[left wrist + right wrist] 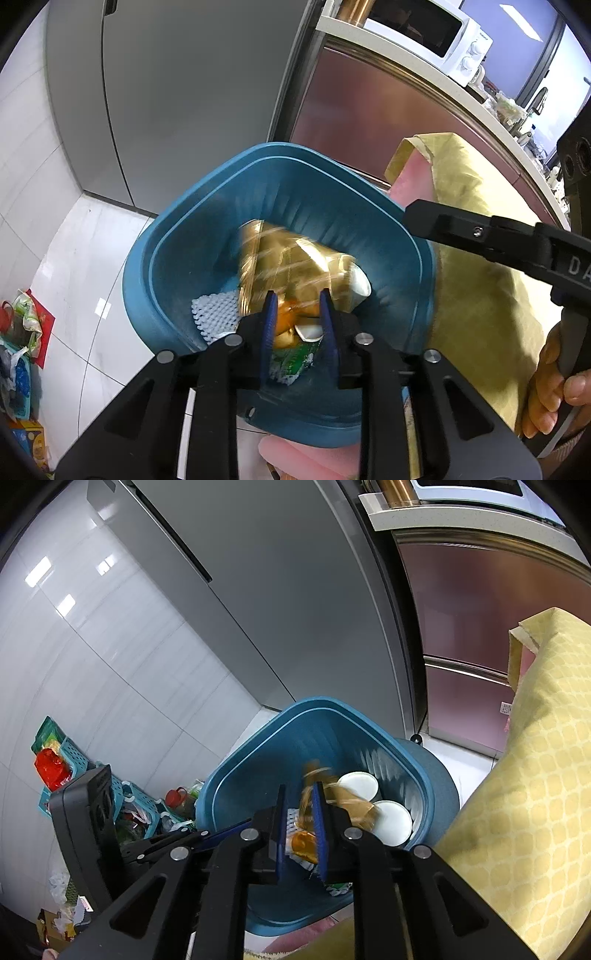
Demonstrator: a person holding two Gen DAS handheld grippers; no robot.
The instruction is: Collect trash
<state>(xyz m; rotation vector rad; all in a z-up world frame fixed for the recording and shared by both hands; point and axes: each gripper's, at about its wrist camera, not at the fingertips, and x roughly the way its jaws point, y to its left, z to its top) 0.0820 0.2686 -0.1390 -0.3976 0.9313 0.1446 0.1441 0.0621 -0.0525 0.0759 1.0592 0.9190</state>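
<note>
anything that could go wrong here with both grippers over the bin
The gold wrapper is blurred, apparently falling into the blue bin; being light, it might catch on the rim and slide out.

The left hand-held gripper and right hand-held gripper both hang over the same opening, so they could knock together.

The bin sits against the yellow tablecloth; a bump may tip it.

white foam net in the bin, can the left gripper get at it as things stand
Probably yes. The left gripper hangs over the open blue bin, jaws apart and empty, and the white foam net lies exposed just left of its fingers. The blurred gold wrapper sits beside the net, not on it.
</note>
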